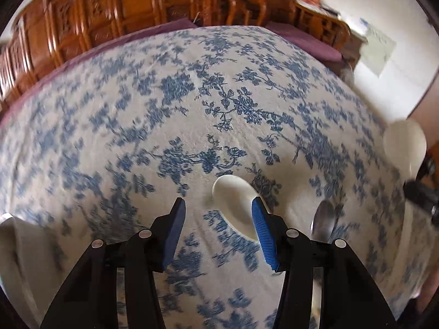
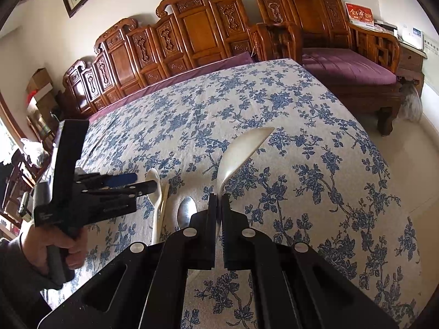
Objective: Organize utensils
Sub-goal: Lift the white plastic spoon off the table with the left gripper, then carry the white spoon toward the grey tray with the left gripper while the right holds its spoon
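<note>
Left gripper (image 1: pixel 218 216) hangs with jaws parted over the floral tablecloth (image 1: pixel 192 96), holding nothing; a white ceramic spoon (image 1: pixel 236 205) lies just under its right pad, a steel spoon (image 1: pixel 323 222) beside it toward the near edge.

Right gripper (image 2: pixel 218 200) is clenched on a white soup spoon (image 2: pixel 241 150), lifted. Judging so, it is mid-carry; setting it beside the steel spoon (image 2: pixel 187 211) and ceramic spoon (image 2: pixel 157 200) near the left gripper (image 2: pixel 137 182) comes next.

Both wrist cameras looked steeply down, close over the blue-flowered white cloth-covered surface (image 1: pixel 192 104), toward its far edge; both caught the carved wooden bench (image 2: pixel 192 27).
</note>
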Available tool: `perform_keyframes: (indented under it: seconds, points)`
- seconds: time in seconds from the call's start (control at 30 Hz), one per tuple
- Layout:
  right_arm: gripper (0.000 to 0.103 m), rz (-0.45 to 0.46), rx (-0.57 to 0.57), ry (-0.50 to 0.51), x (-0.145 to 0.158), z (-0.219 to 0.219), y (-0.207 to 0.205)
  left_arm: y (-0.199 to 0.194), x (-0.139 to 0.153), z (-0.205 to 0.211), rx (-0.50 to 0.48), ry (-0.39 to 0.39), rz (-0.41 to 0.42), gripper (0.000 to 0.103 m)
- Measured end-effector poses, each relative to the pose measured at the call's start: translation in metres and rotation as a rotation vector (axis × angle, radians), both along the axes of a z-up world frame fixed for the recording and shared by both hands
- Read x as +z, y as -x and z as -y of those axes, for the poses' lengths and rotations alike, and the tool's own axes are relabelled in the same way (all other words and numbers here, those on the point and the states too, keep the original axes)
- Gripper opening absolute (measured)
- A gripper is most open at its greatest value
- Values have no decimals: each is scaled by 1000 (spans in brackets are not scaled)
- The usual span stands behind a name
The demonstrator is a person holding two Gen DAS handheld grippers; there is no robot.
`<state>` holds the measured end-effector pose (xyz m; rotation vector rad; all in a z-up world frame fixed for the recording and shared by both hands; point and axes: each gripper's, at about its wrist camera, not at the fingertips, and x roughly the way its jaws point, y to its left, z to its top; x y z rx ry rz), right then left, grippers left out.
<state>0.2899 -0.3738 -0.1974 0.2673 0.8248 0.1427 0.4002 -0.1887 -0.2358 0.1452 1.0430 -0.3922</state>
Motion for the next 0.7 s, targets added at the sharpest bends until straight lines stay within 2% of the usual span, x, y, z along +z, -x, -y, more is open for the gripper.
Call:
perform_keyframes:
  seconds: [0.07, 0.17, 0.23, 0.3, 0.4, 0.7]
  points:
    - [4, 0, 0, -2, 0, 0, 0, -3, -4, 1, 22, 31, -22, 48]
    - [5, 0, 2, -3, 0, -1, 0, -2, -6, 6, 39, 46, -12, 44]
    - [5, 0, 1, -4, 0, -1, 0, -1, -6, 11, 32, 48, -8, 35]
    - [5, -2, 0, -4, 0, -1, 0, 2, -5, 14, 22, 43, -5, 16]
    - [5, -2, 3, -4, -1, -1, -1, 5, -4, 17, 12, 55, -8, 7]
    - [5, 5, 50, 15, 3, -20, -2, 23, 23, -1, 21, 42, 31, 5]
